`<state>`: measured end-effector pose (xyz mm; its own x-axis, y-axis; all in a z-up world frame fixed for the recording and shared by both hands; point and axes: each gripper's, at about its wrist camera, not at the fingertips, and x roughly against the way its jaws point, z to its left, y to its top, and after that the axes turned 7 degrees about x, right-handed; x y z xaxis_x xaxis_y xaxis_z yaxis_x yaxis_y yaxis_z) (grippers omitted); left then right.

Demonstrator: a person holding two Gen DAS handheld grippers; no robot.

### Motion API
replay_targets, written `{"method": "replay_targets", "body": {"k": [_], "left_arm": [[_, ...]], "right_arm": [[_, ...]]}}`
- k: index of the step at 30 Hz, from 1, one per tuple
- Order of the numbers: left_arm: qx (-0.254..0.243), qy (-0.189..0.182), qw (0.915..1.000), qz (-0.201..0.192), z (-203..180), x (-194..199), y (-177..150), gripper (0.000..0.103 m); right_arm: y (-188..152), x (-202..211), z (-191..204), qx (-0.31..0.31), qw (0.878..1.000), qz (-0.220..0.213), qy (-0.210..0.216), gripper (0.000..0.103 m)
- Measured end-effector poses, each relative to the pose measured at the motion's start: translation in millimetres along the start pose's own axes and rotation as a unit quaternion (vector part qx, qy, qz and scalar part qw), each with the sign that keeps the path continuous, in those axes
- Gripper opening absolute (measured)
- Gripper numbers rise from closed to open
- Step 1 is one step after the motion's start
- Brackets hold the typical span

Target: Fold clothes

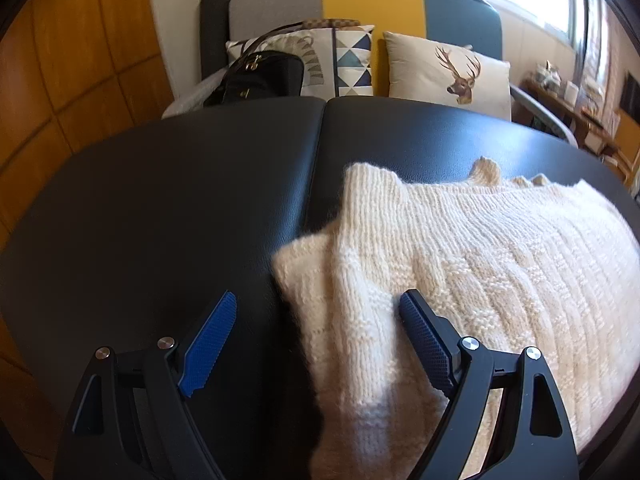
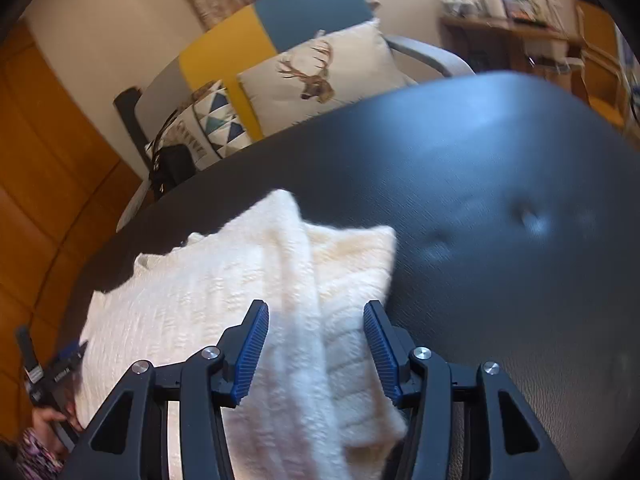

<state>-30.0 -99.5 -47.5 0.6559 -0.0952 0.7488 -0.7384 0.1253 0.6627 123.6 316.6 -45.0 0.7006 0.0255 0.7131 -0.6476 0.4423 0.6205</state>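
A cream knitted sweater point(image 1: 480, 256) lies on a black padded table point(image 1: 180, 200). My left gripper point(image 1: 318, 300) is open over the sweater's left edge; a folded sleeve lies between its blue pads, untouched by them. In the right wrist view the same sweater point(image 2: 224, 288) fills the lower left, with a sleeve folded across it. My right gripper point(image 2: 316, 308) is open above that sleeve and the sweater's right edge. The left gripper point(image 2: 60, 364) shows small at the far left, held by a person's hand.
Behind the table stands a sofa point(image 1: 372, 4) in grey, yellow and blue with a deer cushion point(image 1: 448, 68), a patterned cushion point(image 1: 344, 60) and a black handbag point(image 1: 260, 76). A shelf point(image 2: 512, 28) with small items is at the right. Wooden panels point(image 1: 80, 60) cover the left wall.
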Motion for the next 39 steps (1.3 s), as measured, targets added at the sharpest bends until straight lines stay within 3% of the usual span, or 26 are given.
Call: {"method": "replay_targets", "body": {"k": [7,11,16,19,21,28,36,39], "left_arm": [[0.012,0.002,0.9999,0.009,10,-1,0,0.086],[0.0,-0.004,0.9997,0.022,11,-5,3,0.086],[0.029,-0.047,0.9972,0.051,22,-13,6,0.086],[0.095,-0.116,0.9834,0.102,40,-26,4,0.086],[0.127,-0.145,0.976,0.101,50,-26,1,0.086],[0.068,-0.127,0.985,0.095,35,-27,2,0.087],[0.07,-0.137,0.9824,0.106,35,-34,8,0.09],[0.072,-0.142,0.9809,0.112,34,-34,10,0.09]], "right_arm": [[4,-10,4,0.042,0.997,0.036,-0.055,0.051],[2,-22,-14,0.006,0.995,0.093,-0.031,0.051],[0,-29,-41,-0.075,0.989,0.11,0.06,0.052],[0,-33,-56,-0.116,0.982,0.114,0.097,0.052],[0,-36,-63,-0.129,0.978,0.117,0.116,0.052],[-6,-33,-81,-0.187,0.964,0.112,0.151,0.052],[-3,-34,-78,-0.182,0.965,0.12,0.148,0.052],[0,-36,-76,-0.175,0.965,0.124,0.15,0.057]]}}
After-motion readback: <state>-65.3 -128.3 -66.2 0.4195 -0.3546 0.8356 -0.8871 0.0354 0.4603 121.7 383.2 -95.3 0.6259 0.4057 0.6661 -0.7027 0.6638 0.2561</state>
